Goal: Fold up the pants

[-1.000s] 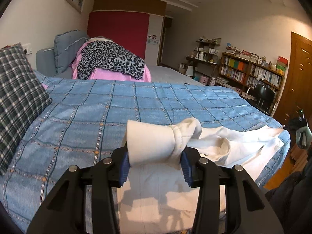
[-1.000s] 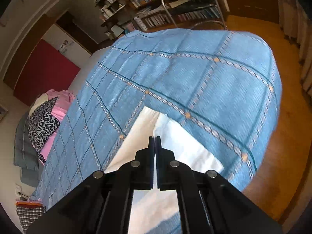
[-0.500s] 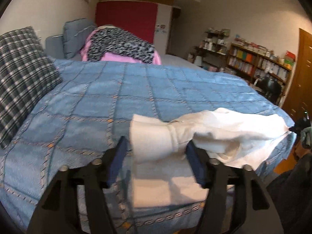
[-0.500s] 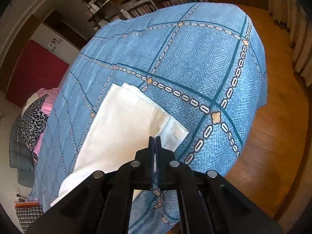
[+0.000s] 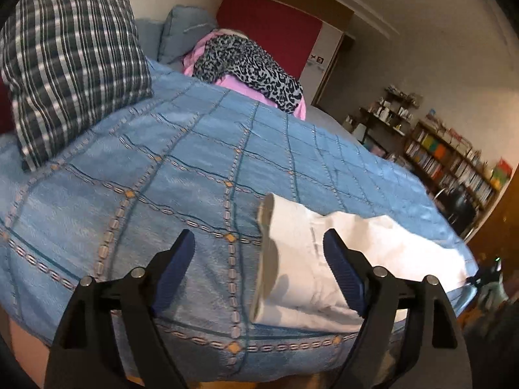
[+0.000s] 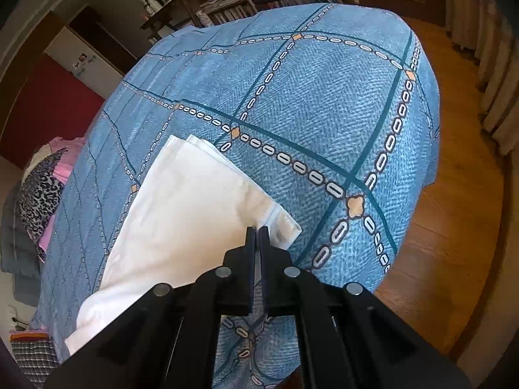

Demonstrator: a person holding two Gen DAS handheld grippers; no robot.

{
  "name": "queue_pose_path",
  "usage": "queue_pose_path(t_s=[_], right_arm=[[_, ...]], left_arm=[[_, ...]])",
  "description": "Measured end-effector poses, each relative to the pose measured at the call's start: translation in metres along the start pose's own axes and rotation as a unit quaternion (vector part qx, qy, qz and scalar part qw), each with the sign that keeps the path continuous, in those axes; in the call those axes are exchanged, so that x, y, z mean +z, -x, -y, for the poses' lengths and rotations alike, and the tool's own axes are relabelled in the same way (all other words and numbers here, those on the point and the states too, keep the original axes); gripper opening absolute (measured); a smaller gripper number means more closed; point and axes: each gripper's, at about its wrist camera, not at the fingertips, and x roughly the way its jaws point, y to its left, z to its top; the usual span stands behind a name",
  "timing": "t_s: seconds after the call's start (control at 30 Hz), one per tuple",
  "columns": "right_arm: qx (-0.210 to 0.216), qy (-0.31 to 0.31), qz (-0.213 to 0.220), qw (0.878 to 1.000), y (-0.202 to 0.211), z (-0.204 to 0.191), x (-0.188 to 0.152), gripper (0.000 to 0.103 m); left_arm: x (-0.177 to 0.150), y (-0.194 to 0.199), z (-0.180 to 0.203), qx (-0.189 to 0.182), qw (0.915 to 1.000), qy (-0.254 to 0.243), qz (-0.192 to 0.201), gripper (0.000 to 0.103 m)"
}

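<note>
The white pants point(image 5: 324, 259) lie lengthwise on the blue bedspread point(image 5: 162, 178), lower right of frame. The left gripper point(image 5: 259, 265) is spread wide, nothing held; the right gripper point(image 6: 258, 243) pinches their near hem corner.

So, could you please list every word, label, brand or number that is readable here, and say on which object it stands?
None can be read.
Stickers on the white door: too small and blurred.
Book spines on the bookshelf: too small.
White pants, blue bedspread: no text.
</note>
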Motion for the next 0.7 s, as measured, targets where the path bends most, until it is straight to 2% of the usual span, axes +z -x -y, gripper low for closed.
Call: queue_pose_path(t_s=[0.2, 0.27, 0.33, 0.37, 0.4, 0.57, 0.6, 0.63, 0.67, 0.7], right_arm=[[-0.043, 0.024, 0.031, 0.998, 0.012, -0.008, 0.000, 0.011], [-0.061, 0.034, 0.048, 0.996, 0.020, -0.010, 0.000, 0.018], [-0.068, 0.043, 0.064, 0.995, 0.026, -0.013, -0.001, 0.034], [-0.076, 0.052, 0.077, 0.993, 0.031, -0.017, -0.002, 0.038], [-0.083, 0.060, 0.087, 0.991, 0.034, -0.021, -0.003, 0.042], [-0.094, 0.126, 0.128, 0.979, 0.045, -0.052, -0.020, 0.045], [-0.094, 0.138, 0.133, 0.977, 0.047, -0.060, -0.024, 0.049], [-0.094, 0.154, 0.142, 0.973, 0.049, -0.068, -0.030, 0.056], [-0.091, 0.169, 0.150, 0.970, 0.050, -0.076, -0.035, 0.059], [-0.089, 0.179, 0.155, 0.968, 0.050, -0.083, -0.040, 0.063]], left_arm=[[-0.001, -0.029, 0.020, -0.055, 0.9969, 0.031, -0.048, 0.088], [-0.003, -0.036, 0.027, -0.075, 0.9945, 0.041, -0.061, 0.088], [-0.007, -0.044, 0.036, -0.102, 0.9904, 0.058, -0.073, 0.088], [-0.008, -0.047, 0.040, -0.111, 0.9889, 0.060, -0.078, 0.088], [-0.009, -0.050, 0.045, -0.116, 0.9880, 0.060, -0.082, 0.088], [-0.022, -0.066, 0.072, -0.104, 0.9870, 0.038, -0.116, 0.087], [-0.023, -0.067, 0.075, -0.099, 0.9876, 0.032, -0.117, 0.085], [-0.024, -0.067, 0.079, -0.099, 0.9875, 0.030, -0.119, 0.074], [-0.025, -0.067, 0.081, -0.106, 0.9866, 0.029, -0.121, 0.057], [-0.027, -0.068, 0.083, -0.112, 0.9854, 0.033, -0.124, 0.052]])
